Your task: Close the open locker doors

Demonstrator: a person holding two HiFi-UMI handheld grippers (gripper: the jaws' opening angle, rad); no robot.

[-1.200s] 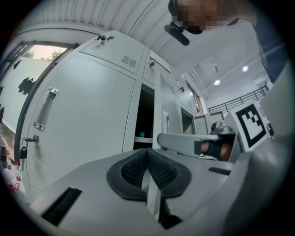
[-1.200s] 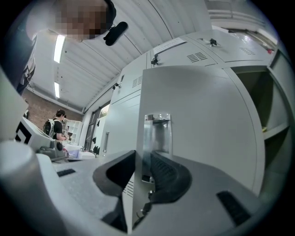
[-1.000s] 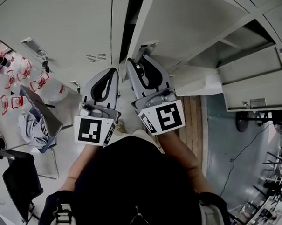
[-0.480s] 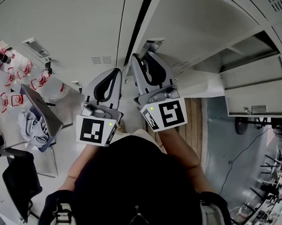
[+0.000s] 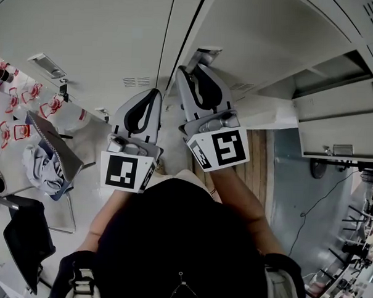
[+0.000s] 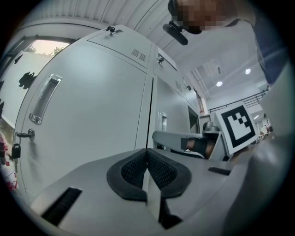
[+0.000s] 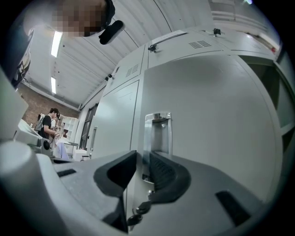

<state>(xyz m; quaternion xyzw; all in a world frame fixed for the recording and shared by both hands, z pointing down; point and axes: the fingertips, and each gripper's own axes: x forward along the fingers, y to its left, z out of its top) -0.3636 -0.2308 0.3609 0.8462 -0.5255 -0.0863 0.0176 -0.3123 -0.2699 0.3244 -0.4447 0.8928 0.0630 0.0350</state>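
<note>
In the head view a grey locker door (image 5: pixel 272 32) stands almost shut, with only a thin dark gap (image 5: pixel 185 40) left along its edge. My right gripper (image 5: pixel 193 69) reaches up to the door's handle (image 5: pixel 206 53). In the right gripper view the gripper (image 7: pixel 142 155) straddles the door's edge just below the handle (image 7: pixel 157 131). Its jaws have just been closing, with a gap still between them, and keys (image 7: pixel 138 212) hang in the lock below. My left gripper (image 5: pixel 153 92) hangs beside it, shut and empty (image 6: pixel 146 152), in front of the closed neighbouring locker (image 6: pixel 92 120).
Another locker door (image 5: pixel 339 118) stands wide open at the right, beside an open compartment (image 5: pixel 329 71). A chair (image 5: pixel 50 155) with a cloth on it and several red-labelled bottles (image 5: pixel 22 101) are at the left. A cable (image 5: pixel 320 200) lies on the floor at the right.
The dark gap beside the door has narrowed from a wide slot to a thin line. My right gripper has moved forward with the door. The left gripper has stayed put.
</note>
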